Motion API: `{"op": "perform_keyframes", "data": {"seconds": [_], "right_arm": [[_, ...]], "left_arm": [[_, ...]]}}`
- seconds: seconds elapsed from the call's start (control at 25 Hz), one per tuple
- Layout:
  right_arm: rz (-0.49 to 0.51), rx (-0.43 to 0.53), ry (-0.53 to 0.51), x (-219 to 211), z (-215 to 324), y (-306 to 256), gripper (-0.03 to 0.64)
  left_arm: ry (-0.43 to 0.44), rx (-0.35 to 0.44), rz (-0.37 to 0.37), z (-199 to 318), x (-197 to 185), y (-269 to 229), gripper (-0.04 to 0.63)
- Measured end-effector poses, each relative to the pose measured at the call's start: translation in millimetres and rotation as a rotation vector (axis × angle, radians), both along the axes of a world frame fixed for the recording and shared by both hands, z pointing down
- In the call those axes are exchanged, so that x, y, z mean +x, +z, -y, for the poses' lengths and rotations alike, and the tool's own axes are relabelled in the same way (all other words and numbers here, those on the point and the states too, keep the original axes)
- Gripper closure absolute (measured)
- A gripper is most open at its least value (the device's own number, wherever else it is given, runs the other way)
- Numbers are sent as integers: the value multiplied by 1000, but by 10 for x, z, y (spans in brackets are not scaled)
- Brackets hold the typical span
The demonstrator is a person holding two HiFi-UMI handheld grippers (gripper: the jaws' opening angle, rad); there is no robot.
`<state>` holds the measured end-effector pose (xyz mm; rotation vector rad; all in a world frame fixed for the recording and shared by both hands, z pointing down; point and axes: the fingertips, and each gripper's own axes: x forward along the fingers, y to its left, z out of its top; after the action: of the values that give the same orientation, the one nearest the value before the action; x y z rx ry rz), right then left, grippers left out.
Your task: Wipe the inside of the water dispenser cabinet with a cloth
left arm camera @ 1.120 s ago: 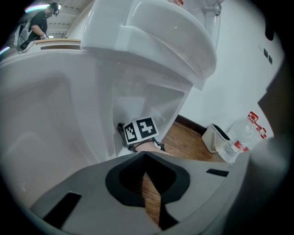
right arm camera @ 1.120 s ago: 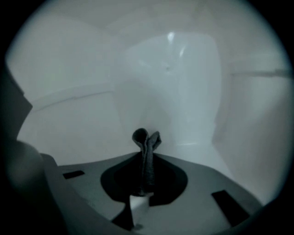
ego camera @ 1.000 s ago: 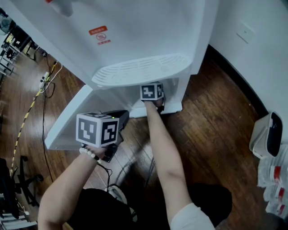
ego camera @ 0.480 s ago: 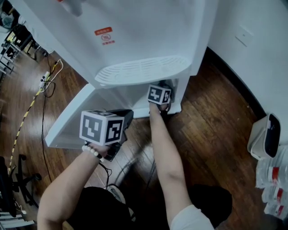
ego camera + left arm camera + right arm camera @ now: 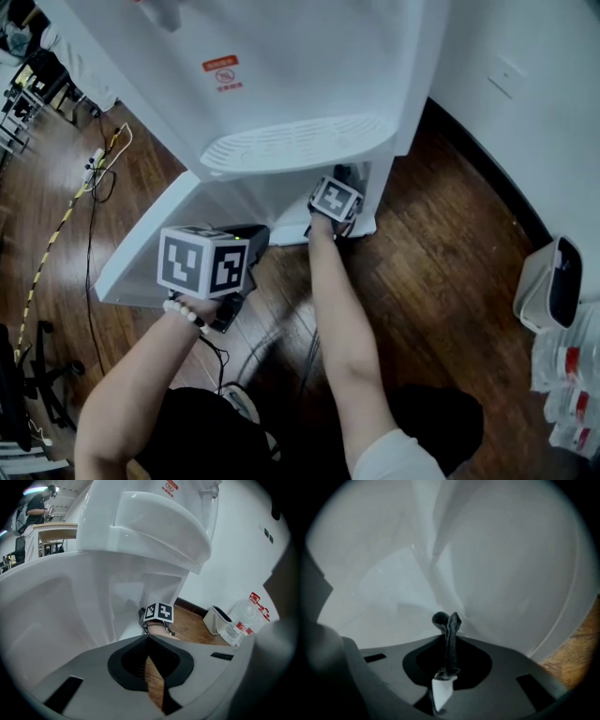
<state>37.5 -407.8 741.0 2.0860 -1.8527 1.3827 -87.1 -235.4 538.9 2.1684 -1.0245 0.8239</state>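
The white water dispenser [image 5: 281, 66] stands on the wood floor with its lower cabinet door [image 5: 141, 253] swung open to the left. My right gripper [image 5: 339, 185] reaches into the cabinet under the drip tray [image 5: 295, 145], so its jaws are hidden in the head view. In the right gripper view the right gripper [image 5: 447, 644] is shut on a dark cloth [image 5: 450, 627] that stands up between the jaws, close to the white inner wall [image 5: 487, 573]. My left gripper [image 5: 248, 242] hovers outside by the open door; the left gripper [image 5: 152, 665] is shut, holding nothing.
A white bin [image 5: 553, 281] and water bottles [image 5: 567, 375] stand on the floor at the right by the wall. A power strip with cables [image 5: 94, 164] lies at the left, and a chair base [image 5: 37, 384] at the lower left.
My right gripper has shifted to the right inside the cabinet and twisted a little, taking the cloth with it. The left gripper has hardly moved.
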Motion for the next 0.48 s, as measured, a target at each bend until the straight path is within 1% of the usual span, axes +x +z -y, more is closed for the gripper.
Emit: {"op": "perform_keyframes", "data": {"seconds": [0.08,0.24,0.4,0.48], "right_arm": [[8,17,-49,-93,-1,-18,575],[-26,88,-177,-342,49,-119,575],[-53,88,-338,-720,19,-108,575],[-81,110,-406,-886,51,-146,575]], "left_arm": [[10,3,-1,0,37,-7,598],[26,7,-5,-11,124,-14,598],[22,13,-8,-8,144,-42,598],[21,14,-7,-14,125,-52,598]]}}
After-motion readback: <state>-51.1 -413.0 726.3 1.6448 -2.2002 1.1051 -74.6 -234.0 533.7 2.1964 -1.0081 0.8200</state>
